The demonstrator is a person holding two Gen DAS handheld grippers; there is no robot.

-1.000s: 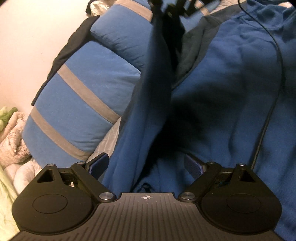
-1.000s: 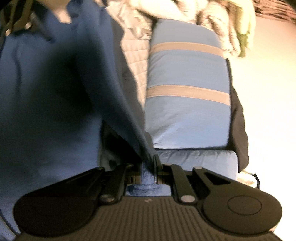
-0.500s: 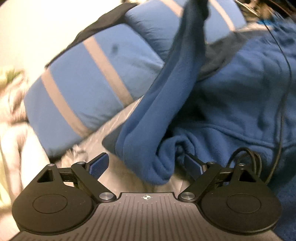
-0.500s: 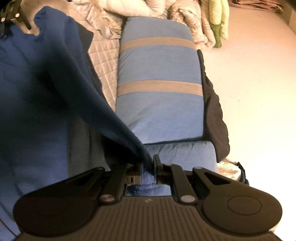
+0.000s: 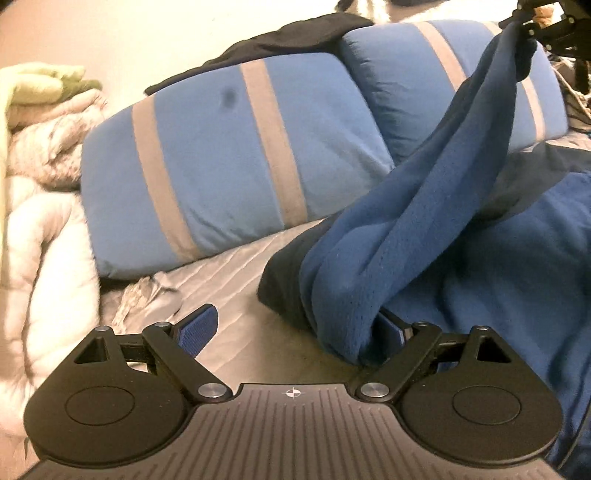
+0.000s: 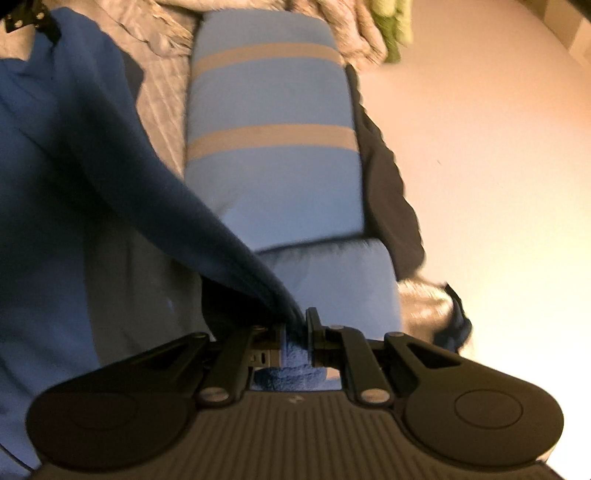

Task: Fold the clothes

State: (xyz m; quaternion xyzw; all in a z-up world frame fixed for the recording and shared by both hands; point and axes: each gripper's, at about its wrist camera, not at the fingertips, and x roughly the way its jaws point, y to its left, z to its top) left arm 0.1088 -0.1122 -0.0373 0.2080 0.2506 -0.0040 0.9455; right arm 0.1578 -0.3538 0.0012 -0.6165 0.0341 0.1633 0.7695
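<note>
A blue fleece garment [image 5: 498, 266] lies on the grey quilted bed [image 5: 236, 266]. One sleeve [image 5: 417, 221] is stretched up from the bed to my right gripper [image 5: 528, 27], seen at the top right of the left wrist view. My right gripper [image 6: 295, 332] is shut on the sleeve's end [image 6: 291, 354]; the sleeve [image 6: 147, 177] runs away to the upper left. My left gripper [image 5: 295, 328] is open, low over the bed. The sleeve's lower fold drapes against its right finger [image 5: 391, 328]; its left finger [image 5: 195, 328] is bare.
Two blue pillows with grey stripes [image 5: 229, 162] [image 6: 269, 144] lie along the wall side, a dark cloth [image 6: 391, 192] behind them. A pale comforter and green cloth [image 5: 40, 147] are bunched at the left. A pale wall [image 6: 498, 147] borders the bed.
My left gripper has pulled back and left, so the sleeve now sits at its right finger and bare quilt shows between the fingers. My right gripper keeps its hold and has lifted the sleeve farther.
</note>
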